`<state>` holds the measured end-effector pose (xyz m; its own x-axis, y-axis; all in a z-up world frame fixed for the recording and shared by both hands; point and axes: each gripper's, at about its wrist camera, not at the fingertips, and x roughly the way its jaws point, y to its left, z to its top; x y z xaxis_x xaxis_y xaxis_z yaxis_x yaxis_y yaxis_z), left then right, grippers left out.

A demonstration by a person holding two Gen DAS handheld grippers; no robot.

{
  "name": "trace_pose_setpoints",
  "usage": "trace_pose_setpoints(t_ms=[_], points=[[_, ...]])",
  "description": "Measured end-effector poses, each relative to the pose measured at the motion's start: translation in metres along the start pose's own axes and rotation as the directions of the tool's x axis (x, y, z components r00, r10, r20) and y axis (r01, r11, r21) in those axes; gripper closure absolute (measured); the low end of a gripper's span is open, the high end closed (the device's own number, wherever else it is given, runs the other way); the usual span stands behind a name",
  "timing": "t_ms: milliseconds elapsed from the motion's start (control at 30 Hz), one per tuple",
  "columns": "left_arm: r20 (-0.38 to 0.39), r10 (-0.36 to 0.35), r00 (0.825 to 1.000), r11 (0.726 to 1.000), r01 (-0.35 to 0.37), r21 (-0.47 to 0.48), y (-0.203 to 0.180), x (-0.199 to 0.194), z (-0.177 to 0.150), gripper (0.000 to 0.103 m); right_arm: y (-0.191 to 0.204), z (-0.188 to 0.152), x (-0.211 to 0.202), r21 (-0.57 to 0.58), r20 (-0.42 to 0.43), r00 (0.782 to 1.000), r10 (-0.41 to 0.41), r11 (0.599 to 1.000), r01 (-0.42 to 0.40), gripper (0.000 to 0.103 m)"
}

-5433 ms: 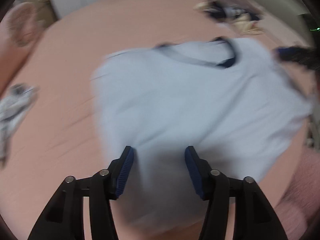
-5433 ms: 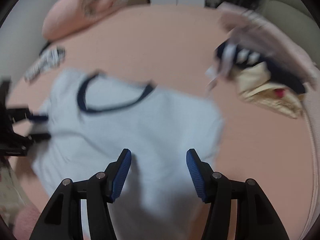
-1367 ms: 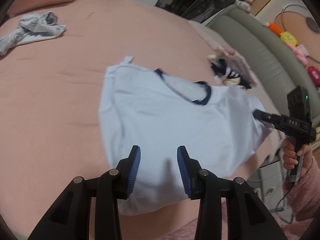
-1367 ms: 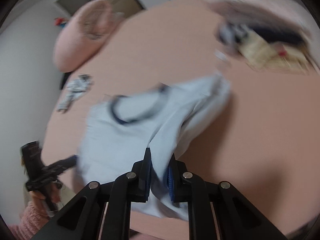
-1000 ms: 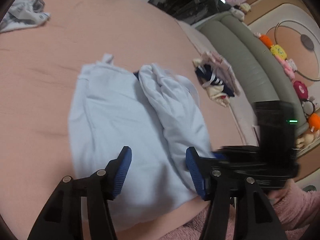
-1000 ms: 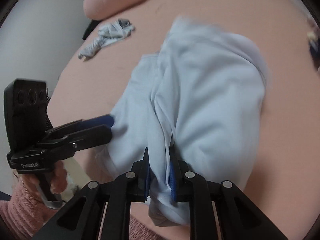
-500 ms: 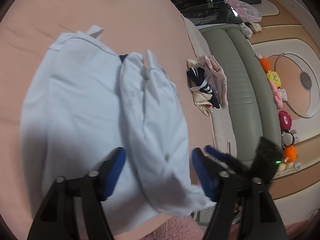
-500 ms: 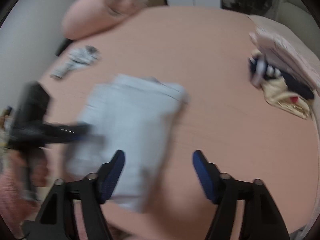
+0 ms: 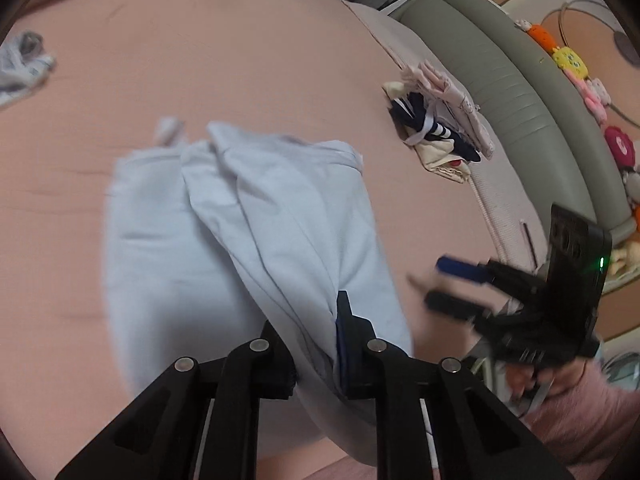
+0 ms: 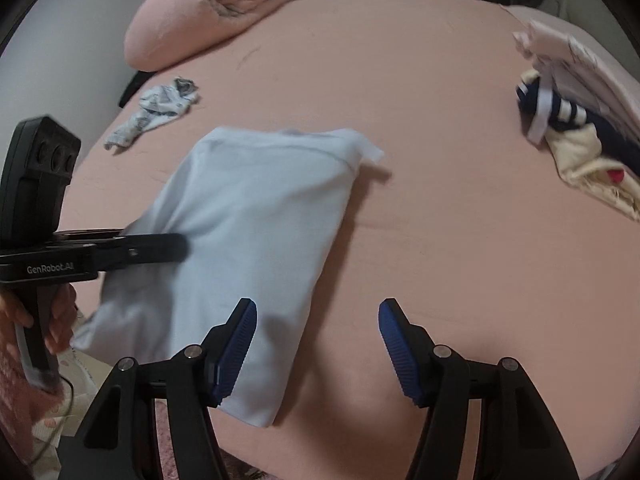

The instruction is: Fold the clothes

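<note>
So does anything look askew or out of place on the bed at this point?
The light blue shirt is folded unevenly: one sleeve tip pokes past its top right corner. The left gripper is closing on bunched fabric at its near edge. A crumpled grey-white garment lies loose near the pillow.

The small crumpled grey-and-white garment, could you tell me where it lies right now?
The grey-and-white garment lies far left on the bed in the right wrist view, below the pink pillow, beyond the light blue shirt.

A pink bed (image 10: 420,128) fills the room — grey-green padded headboard (image 9: 500,92), pink pillow (image 10: 200,20), pale wall (image 10: 64,40).
</note>
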<state>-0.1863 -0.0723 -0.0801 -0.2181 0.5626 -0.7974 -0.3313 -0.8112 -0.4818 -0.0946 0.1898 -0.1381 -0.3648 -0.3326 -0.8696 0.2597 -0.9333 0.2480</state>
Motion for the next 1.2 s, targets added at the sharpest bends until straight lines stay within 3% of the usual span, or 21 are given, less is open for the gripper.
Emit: trace_pose_setpoints(t_ms=[100, 167, 200, 233, 300, 367, 433, 567, 600, 700, 800, 900, 967, 1000, 1100, 1133, 1200], points=[[0.040, 0.078, 0.996, 0.993, -0.081, 0.080, -0.002, -0.016, -0.002, 0.090, 0.016, 0.011, -0.003, -0.048, 0.036, 0.999, 0.018, 0.999, -0.016, 0.040], [-0.010, 0.073, 0.997, 0.993, -0.071, 0.099, 0.011, -0.003, -0.006, 0.086, 0.029, 0.016, 0.002, -0.089, 0.036, 0.999, 0.031, 0.996, -0.028, 0.040], [-0.063, 0.064, 0.996, 0.994, -0.058, 0.090, 0.024, 0.010, -0.009, 0.083, 0.035, 0.016, 0.010, -0.109, 0.019, 0.999, 0.044, 0.993, -0.042, 0.040], [-0.097, 0.049, 0.994, 0.997, -0.043, 0.065, 0.036, 0.019, -0.011, 0.071, 0.041, 0.015, 0.021, -0.124, -0.015, 0.999, 0.051, 0.991, -0.053, 0.040], [-0.131, 0.009, 0.991, 1.000, -0.010, -0.008, 0.059, 0.029, -0.014, 0.069, 0.047, 0.009, 0.052, -0.130, -0.127, 0.991, 0.034, 0.990, -0.051, 0.040], [-0.066, 0.006, 0.998, 0.999, -0.009, -0.037, 0.067, 0.013, -0.013, 0.069, 0.045, -0.001, 0.066, -0.117, -0.202, 0.979, 0.022, 0.992, -0.046, 0.040], [0.005, 0.017, 1.000, 0.998, -0.017, -0.059, 0.073, -0.001, -0.009, 0.069, 0.042, -0.005, 0.055, -0.115, -0.160, 0.987, 0.029, 0.992, -0.048, 0.040], [-0.073, -0.050, 0.996, 0.989, 0.039, -0.145, 0.092, 0.026, 0.007, 0.069, 0.038, -0.005, 0.051, -0.114, -0.144, 0.989, 0.034, 0.992, -0.051, 0.040], [-0.090, -0.034, 0.995, 0.991, 0.022, -0.129, 0.090, 0.031, 0.006, 0.070, 0.038, -0.003, 0.053, -0.111, -0.143, 0.989, 0.031, 0.993, -0.047, 0.040], [-0.054, 0.004, 0.999, 0.998, -0.008, -0.066, 0.081, 0.021, 0.008, 0.095, 0.035, 0.008, 0.041, -0.096, -0.093, 0.995, 0.030, 0.995, -0.039, 0.040], [-0.015, 0.059, 0.998, 0.998, -0.059, 0.000, 0.073, 0.002, 0.012, 0.097, 0.027, 0.022, 0.027, -0.096, -0.031, 0.999, 0.008, 0.995, -0.011, 0.040], [-0.046, 0.115, 0.992, 0.993, -0.114, 0.043, 0.074, 0.003, 0.016, 0.097, 0.024, 0.041, 0.031, -0.081, -0.015, 1.000, -0.022, 0.996, 0.021, 0.040], [-0.152, 0.123, 0.981, 0.992, -0.116, 0.055, 0.080, 0.026, 0.011, 0.092, 0.020, 0.046, 0.034, -0.072, -0.007, 1.000, -0.021, 0.997, 0.020, 0.040], [-0.158, 0.147, 0.977, 0.989, -0.139, 0.056, 0.080, 0.029, 0.011, 0.083, 0.019, 0.049, 0.036, -0.068, -0.003, 1.000, -0.020, 0.998, 0.020, 0.040], [-0.077, 0.199, 0.977, 0.980, -0.196, 0.037, 0.081, 0.011, 0.014, 0.062, 0.025, 0.050, 0.080, -0.124, -0.095, 0.990, -0.107, 0.988, 0.095, 0.040], [-0.051, 0.216, 0.975, 0.976, -0.215, 0.029, 0.081, 0.006, 0.015, 0.060, 0.027, 0.050, 0.091, -0.138, -0.120, 0.984, -0.129, 0.984, 0.112, 0.040], [0.045, 0.262, 0.964, 0.962, -0.265, 0.063, 0.072, -0.014, 0.015, 0.060, 0.024, 0.053, 0.081, -0.099, -0.087, 0.992, -0.093, 0.991, 0.085, 0.040]])
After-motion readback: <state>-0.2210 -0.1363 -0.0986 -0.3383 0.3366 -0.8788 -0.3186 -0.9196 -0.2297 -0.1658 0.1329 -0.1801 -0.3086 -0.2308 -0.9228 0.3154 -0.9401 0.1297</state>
